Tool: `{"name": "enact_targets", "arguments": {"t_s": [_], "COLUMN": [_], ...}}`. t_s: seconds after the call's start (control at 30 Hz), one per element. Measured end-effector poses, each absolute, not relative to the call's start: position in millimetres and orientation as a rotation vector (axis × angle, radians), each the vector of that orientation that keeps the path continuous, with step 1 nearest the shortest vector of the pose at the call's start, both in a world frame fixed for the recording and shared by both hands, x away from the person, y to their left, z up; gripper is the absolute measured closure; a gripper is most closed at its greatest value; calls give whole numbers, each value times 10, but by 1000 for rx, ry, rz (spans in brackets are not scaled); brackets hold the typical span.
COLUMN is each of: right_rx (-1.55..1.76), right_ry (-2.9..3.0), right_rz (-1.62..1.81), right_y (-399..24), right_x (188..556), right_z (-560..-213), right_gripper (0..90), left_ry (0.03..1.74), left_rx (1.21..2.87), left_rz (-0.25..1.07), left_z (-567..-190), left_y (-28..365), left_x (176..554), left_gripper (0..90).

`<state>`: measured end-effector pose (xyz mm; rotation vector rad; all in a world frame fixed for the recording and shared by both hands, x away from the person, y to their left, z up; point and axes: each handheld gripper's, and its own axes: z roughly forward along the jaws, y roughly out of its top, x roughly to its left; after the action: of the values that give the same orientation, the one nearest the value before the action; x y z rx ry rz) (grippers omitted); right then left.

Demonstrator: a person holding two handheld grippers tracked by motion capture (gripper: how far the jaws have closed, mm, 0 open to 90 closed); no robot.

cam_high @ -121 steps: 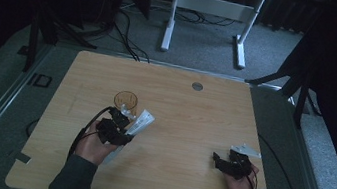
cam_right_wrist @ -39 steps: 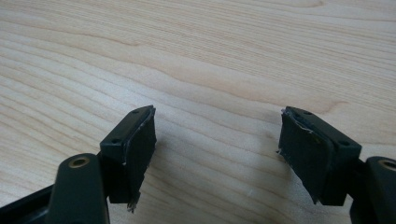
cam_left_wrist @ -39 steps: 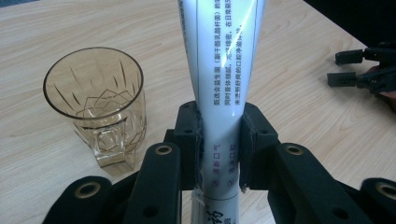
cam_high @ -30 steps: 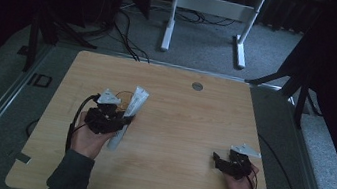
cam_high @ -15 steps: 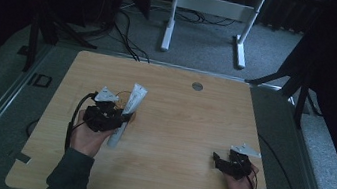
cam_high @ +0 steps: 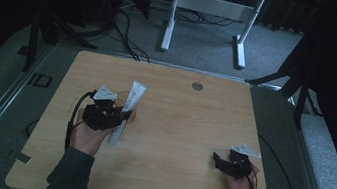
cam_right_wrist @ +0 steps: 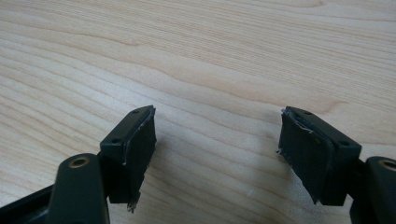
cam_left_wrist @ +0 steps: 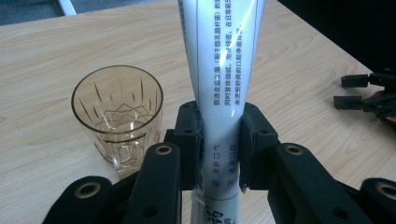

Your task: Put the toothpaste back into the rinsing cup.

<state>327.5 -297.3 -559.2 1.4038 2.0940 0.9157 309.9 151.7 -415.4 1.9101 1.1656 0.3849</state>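
A wooden table (cam_high: 164,175) is seen from above, with a person's forearms entering from the bottom edge. On the left half of the table, the left gripper (cam_high: 120,116) is clamped around a white tube (cam_high: 126,111) printed with dark text. In the left gripper view its two black pads (cam_left_wrist: 189,140) press against both sides of the tube's lower body, and the tube (cam_left_wrist: 224,70) rises away from the jaws, widening toward its flat crimped end. Just to the left of the tube in that view stands an upright amber cut-glass tumbler (cam_left_wrist: 117,109), close beside the jaw; whether they touch cannot be told. Well apart, near the table's right front corner, the right gripper (cam_high: 219,162) rests low over bare wood. In the right gripper view its jaws stand wide apart with nothing between them.
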Motion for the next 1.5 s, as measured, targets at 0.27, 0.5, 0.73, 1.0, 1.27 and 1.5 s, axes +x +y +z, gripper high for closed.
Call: {"name": "enact_targets", "arguments": {"t_s": [0.27, 0.5, 0.73, 1.0, 1.27, 1.5], "right_rx": [1406, 1406, 1406, 1405, 1405, 1403], "right_ry": [2094, 2094, 2094, 2094, 2094, 2094], "right_rz": [916, 916, 916, 916, 916, 916], "right_y": [-2972, -2972, -2972, -2973, -2973, -2973], "right_x": [3275, 3275, 3275, 3275, 3275, 3276], "right_z": [-5592, -5592, -5592, -5592, -5592, -5592], "right_gripper": [271, 271, 271, 271, 271, 271], "left_ry": [1159, 1149, 1153, 1148, 1145, 1139], "left_rx": [1905, 1899, 1889, 1870, 1858, 1853], "left_rz": [397, 407, 421, 438, 460, 472], "left_z": [-4145, -4154, -4155, -4154, -4140, -4109], "left_y": [1519, 1522, 1540, 1552, 1556, 1556], "left_x": [3118, 3137, 3148, 3162, 3178, 3192], "left_gripper": [720, 720, 720, 720, 720, 720]}}
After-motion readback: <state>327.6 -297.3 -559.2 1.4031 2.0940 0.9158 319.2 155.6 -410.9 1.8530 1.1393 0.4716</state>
